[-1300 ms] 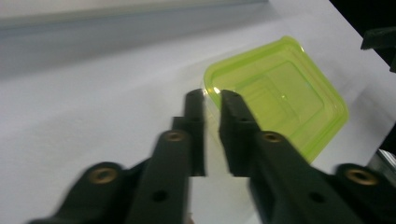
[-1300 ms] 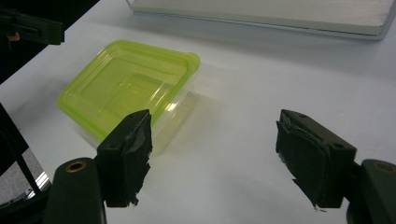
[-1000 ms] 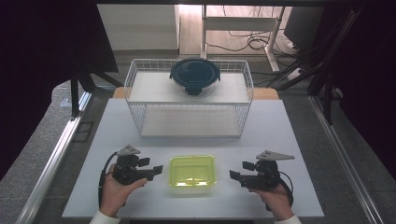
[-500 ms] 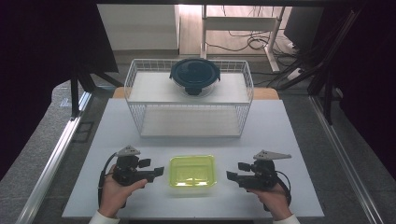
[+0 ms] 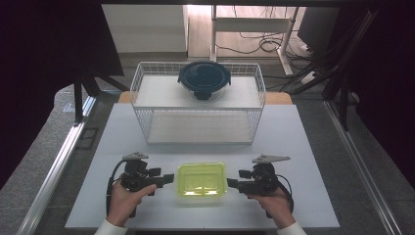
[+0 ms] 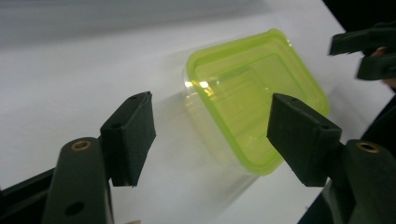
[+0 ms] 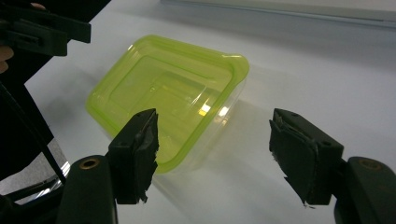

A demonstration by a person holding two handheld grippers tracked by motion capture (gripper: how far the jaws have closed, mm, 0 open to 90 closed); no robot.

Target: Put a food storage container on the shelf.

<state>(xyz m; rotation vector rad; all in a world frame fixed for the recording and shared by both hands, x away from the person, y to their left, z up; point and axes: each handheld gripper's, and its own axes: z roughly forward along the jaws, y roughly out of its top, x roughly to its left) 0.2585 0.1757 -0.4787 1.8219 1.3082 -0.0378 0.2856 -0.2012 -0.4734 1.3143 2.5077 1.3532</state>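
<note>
A yellow-green clear container with its lid on (image 5: 201, 179) lies on the white table near the front edge. My left gripper (image 5: 168, 179) is just to its left, pointing at it, open. In the left gripper view the container (image 6: 252, 93) lies ahead of the spread jaws (image 6: 212, 135), not touched. My right gripper (image 5: 233, 184) is just right of the container, open too. Its jaws have just been closing a little. In the right gripper view (image 7: 212, 149) the container's corner (image 7: 163, 93) sits ahead of the left pad (image 7: 137, 149), with nothing pressed between the pads.
A white wire rack (image 5: 147, 98) stands at the back of the table, with a dark round lidded bowl (image 5: 204, 78) on its top shelf. Bare white tabletop (image 5: 303, 147) lies between rack and container. Dark curtains and cables surround the table.
My right gripper has shifted a little to the left, closer to the container. The left gripper and the container have stayed put.
</note>
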